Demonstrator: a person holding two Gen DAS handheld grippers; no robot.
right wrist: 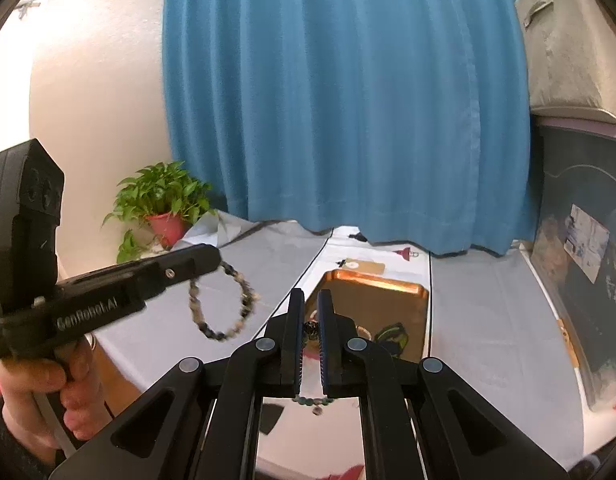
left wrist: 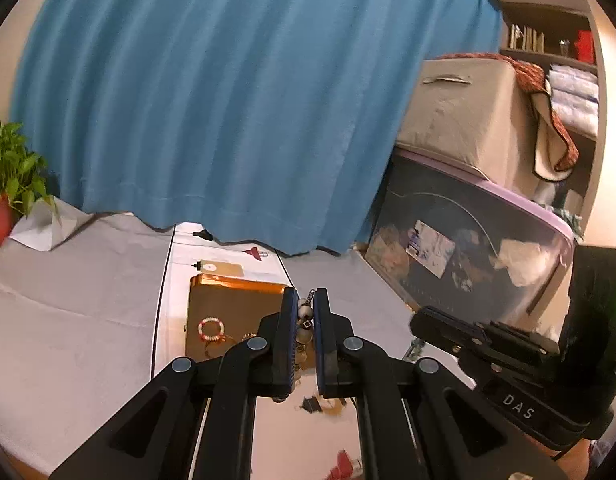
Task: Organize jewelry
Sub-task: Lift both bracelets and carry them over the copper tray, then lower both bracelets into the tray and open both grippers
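My left gripper (left wrist: 305, 294) is shut on a bracelet of grey beads (left wrist: 305, 312). In the right wrist view that bracelet (right wrist: 221, 300) hangs as a loop from the left gripper (right wrist: 209, 258), above the grey cloth and left of the tray. My right gripper (right wrist: 311, 294) is shut on a string of dark green beads (right wrist: 311, 330); more of the beads (right wrist: 312, 401) hang below the fingers. Under and ahead of both grippers lies a gold tray (left wrist: 235, 300) (right wrist: 388, 296). It holds a red and white bead bracelet (left wrist: 211, 329), rings, and a green and black piece (right wrist: 392, 338).
A blue curtain (left wrist: 227, 100) hangs behind the table. A potted plant (right wrist: 163, 204) stands at the back left. A dark storage box with a purple lid (left wrist: 468, 240) lines the right side. A paper tag (left wrist: 221, 268) and a red pendant (left wrist: 253, 253) lie behind the tray.
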